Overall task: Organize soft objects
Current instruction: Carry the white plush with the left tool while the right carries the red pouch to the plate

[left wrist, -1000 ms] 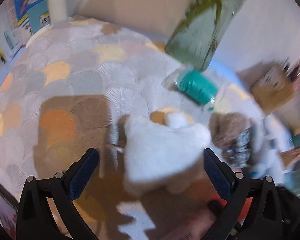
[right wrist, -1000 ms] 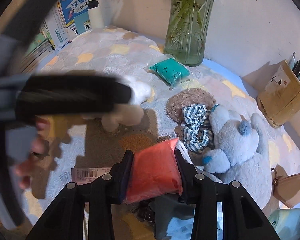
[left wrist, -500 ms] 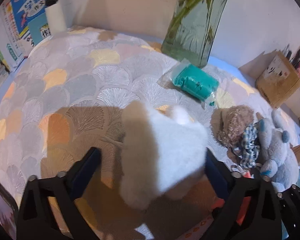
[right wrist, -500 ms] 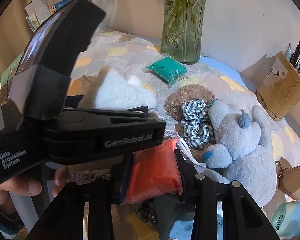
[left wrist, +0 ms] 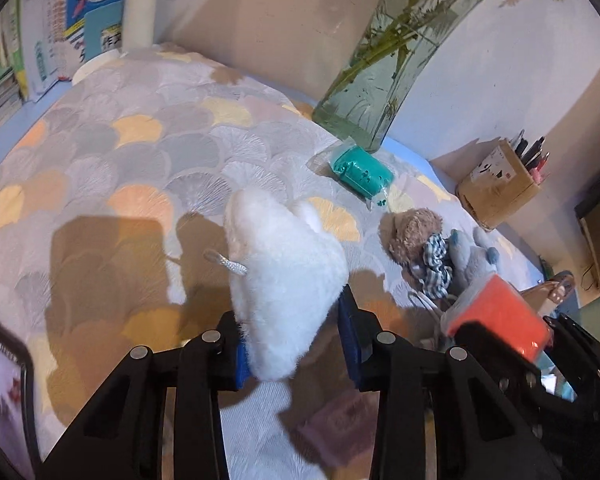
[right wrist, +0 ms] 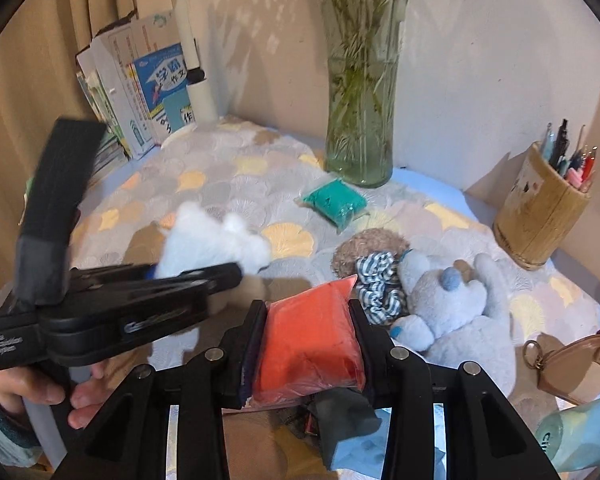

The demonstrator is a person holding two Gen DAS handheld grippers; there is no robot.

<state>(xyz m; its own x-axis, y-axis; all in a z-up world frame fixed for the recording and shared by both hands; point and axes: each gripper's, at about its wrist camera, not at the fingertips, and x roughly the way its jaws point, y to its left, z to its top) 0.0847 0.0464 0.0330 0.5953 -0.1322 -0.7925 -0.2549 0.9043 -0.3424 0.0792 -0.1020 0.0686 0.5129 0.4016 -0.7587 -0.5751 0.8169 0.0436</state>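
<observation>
Soft toys and bags lie on your tabletop (right wrist: 228, 184), which has a cloth with a fan pattern on it.

Biggest is the grey plush (right wrist: 464, 316). It lies on the right side of the cloth. A brown plush (right wrist: 364, 244) rests by its head, and a checked scrunchie (right wrist: 376, 284) sits between the two, touching both.

Next comes the white plush (left wrist: 284, 268). It is up off the cloth, between the jaws of your left gripper (left wrist: 292, 344). Those jaws are closing, and the blue pads press into its fur on both sides. A small silver loop (left wrist: 226, 262) sticks out from its left side. In the right wrist view the same plush (right wrist: 208, 240) shows just past the left gripper (right wrist: 224, 270), and your hand (right wrist: 40, 392) grips the handle low on the left.

Then the red bag (right wrist: 308, 340). Your right gripper (right wrist: 306, 344) has it squeezed, with the jaws set narrow and tight on both sides. In the left wrist view the bag (left wrist: 500, 316) is low on the right.

Smallest is the green bag (right wrist: 334, 202). It lies on the cloth near the back, just in front of the glass vase (right wrist: 360, 120), well apart from both grippers.

A pen cup (right wrist: 540, 216) stands at the far right, and books (right wrist: 152, 92) lean at the back left.
</observation>
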